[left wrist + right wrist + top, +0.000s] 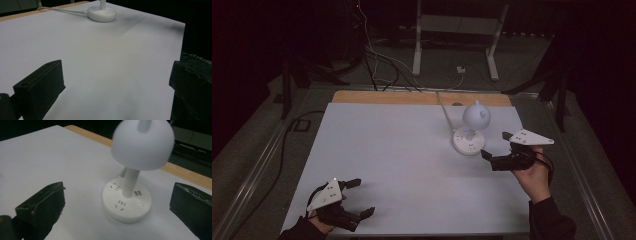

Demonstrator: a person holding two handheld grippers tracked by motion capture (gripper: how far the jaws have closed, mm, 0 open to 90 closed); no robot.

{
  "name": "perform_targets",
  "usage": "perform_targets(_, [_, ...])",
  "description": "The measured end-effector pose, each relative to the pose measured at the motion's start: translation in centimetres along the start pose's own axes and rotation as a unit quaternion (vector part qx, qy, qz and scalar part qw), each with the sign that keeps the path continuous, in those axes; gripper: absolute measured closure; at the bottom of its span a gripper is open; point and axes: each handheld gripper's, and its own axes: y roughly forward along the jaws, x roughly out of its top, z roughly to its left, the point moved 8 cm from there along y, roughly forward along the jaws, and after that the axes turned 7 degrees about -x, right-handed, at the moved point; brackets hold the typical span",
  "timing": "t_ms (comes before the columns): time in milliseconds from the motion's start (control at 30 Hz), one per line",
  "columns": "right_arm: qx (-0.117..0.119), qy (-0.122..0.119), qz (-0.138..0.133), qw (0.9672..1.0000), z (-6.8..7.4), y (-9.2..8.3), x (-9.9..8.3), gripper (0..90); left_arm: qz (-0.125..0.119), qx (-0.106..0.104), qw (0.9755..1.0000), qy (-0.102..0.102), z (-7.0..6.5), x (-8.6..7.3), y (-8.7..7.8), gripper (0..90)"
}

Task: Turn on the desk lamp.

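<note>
A white sheet covers most of the bench (402, 165), leaving a strip of bare wood along the far edge. The one thing on it is a small white desk lamp (472, 127) with a dome shade, a thin stem and a round base that carries socket slots and USB ports. It stands toward the far right corner of the sheet, close to the wooden strip and not far in from the right edge. Its white cable (443, 107) runs from the base across the far edge and down to the floor.

The right claw (496, 146) hovers just right of the lamp and slightly nearer the person, jaws spread wide and aimed at the base; in the right gripper view the lamp (130, 195) stands between the two jaws, a little beyond their tips, touching neither. The shade overhangs the base there and sits above the line of the jaws.

The left claw (363, 197) is well apart from the lamp, low over the near left part of the sheet close to the front edge, jaws also spread and empty. From the left gripper view the lamp base (102, 14) lies far off across bare white sheet, with nothing between.

Beyond the lamp, off the bench, cables trail over the floor beside a white metal frame (457, 35).
</note>
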Motion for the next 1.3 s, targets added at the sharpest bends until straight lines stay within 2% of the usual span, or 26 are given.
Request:
perform_targets(267, [-0.013,0.011,0.01,0.9998,-1.7,1.3,-0.7,0.0,-0.002,-0.001,1.0,-0.002,0.0,0.0,0.0,0.4])
perform_targets(433, [-0.029,0.018,0.015,0.9993,-2.9,2.5,-1.6,0.8,-0.003,-0.001,1.0,-0.002,0.0,0.1,0.0,0.4])
perform_targets(1033, [-0.031,0.042,0.026,0.9983,-3.7,5.6,-3.0,0.7,-0.005,-0.003,1.0,-0.006,0.0,0.1,0.0,0.4])
perform_targets(1133, [-0.038,0.041,0.03,0.998,-3.7,6.1,-3.4,0.7,-0.005,-0.003,1.0,-0.006,0.0,0.1,0.0,0.4])
perform_targets(1300, [-0.052,0.069,0.036,0.9956,-4.0,6.9,-3.8,0.8,-0.004,-0.003,1.0,-0.006,0.1,0.1,0.0,0.4])
